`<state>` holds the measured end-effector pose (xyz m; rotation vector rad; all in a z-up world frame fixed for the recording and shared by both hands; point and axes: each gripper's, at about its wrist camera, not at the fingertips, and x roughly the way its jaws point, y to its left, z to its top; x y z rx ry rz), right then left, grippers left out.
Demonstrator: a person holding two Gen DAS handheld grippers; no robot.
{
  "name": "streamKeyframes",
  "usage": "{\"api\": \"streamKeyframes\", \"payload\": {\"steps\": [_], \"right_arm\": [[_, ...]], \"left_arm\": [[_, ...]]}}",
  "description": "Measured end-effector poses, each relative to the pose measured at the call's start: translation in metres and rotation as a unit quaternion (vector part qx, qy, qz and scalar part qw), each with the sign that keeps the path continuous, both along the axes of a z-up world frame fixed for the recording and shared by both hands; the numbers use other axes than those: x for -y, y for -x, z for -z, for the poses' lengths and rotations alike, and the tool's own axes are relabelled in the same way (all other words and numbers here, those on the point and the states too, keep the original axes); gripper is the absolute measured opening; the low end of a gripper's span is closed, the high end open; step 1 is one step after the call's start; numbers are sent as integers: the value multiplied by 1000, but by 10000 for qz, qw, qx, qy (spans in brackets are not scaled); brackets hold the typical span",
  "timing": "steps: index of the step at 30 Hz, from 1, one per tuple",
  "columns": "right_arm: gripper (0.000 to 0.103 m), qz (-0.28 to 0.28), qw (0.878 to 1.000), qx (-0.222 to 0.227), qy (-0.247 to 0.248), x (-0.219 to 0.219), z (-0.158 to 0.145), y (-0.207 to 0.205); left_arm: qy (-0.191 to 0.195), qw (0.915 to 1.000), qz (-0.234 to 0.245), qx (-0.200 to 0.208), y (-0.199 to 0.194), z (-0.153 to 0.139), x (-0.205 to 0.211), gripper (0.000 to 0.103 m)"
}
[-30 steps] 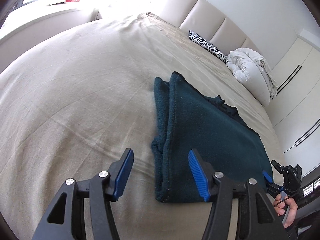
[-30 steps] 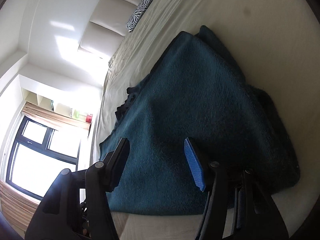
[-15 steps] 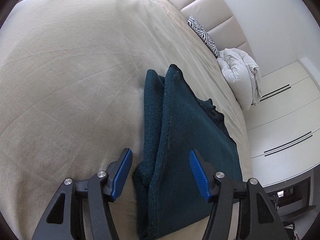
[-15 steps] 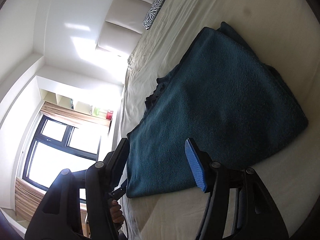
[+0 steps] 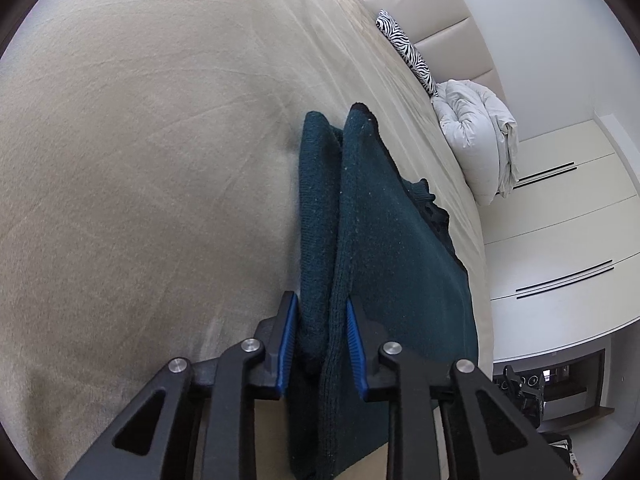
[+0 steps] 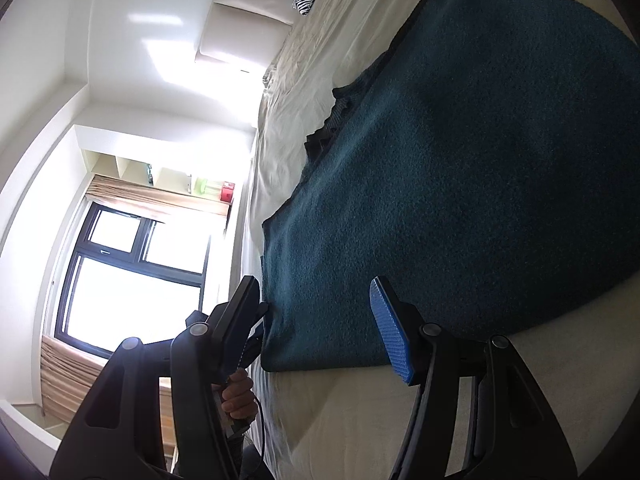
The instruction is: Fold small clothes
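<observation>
- Here the left gripper [image 5: 321,340] is clenched on the near edge of the dark teal garment [image 5: 384,248], with the thick folded layers pressed between its two blue pads [image 5: 287,344]
- The garment lies on the beige bed [image 5: 140,160], folded into a long shape that runs away from the left gripper toward the headboard [image 5: 436,28]
- Two rounded corners of the garment stand side by side at its far end, and a darker ruffled part shows at its right edge in the left wrist view
- In the right wrist view the right gripper [image 6: 316,320] is released, its jaws wide apart, and it holds nothing
- The near edge of the garment [image 6: 460,168] lies between these jaws, and the blue pad [image 6: 390,332] of one finger is just at that edge
- If this pad touches the cloth, the pictures cannot tell
- A hand [image 6: 239,394] shows low in the right wrist view, behind the dark finger, and holds a black tool
- A zebra pillow [image 5: 406,50] lies near the headboard, and a white duvet [image 5: 476,136] is bunched just beside it
- A white wardrobe [image 5: 560,216] stands beyond the bed in the left wrist view
- A window [image 6: 132,276] with a dark frame shows in the right wrist view
</observation>
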<state>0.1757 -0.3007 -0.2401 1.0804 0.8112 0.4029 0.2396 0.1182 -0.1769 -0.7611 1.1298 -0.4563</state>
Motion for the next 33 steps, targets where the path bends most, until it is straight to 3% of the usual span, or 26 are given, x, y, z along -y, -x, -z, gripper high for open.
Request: {"api": "streamKeyframes", "payload": {"steps": [8, 16, 26, 28, 30, 33], "right_arm": [[57, -284, 9996, -36, 62, -38, -2, -22], [57, -666, 9974, -101, 269, -71, -11, -52], [57, -1492, 9881, -95, 366, -149, -20, -139], [57, -1688, 9848, -212, 360, -165, -12, -159], [55, -1750, 9808, -555, 653, -176, 6, -175], [53, -1720, 9826, -436, 554, -175, 18, -181]], "left_arm": [[289, 9995, 83, -106, 4, 4, -8, 26], [462, 9988, 124, 40, 1, -1, -18, 18], [-98, 9977, 358, 575, 8, -21, -9, 15], [-175, 9971, 403, 622, 7, -26, -7, 15], [-237, 9965, 441, 675, 5, -31, -2, 15], [-300, 9955, 468, 765, 3, -43, 8, 14]]}}
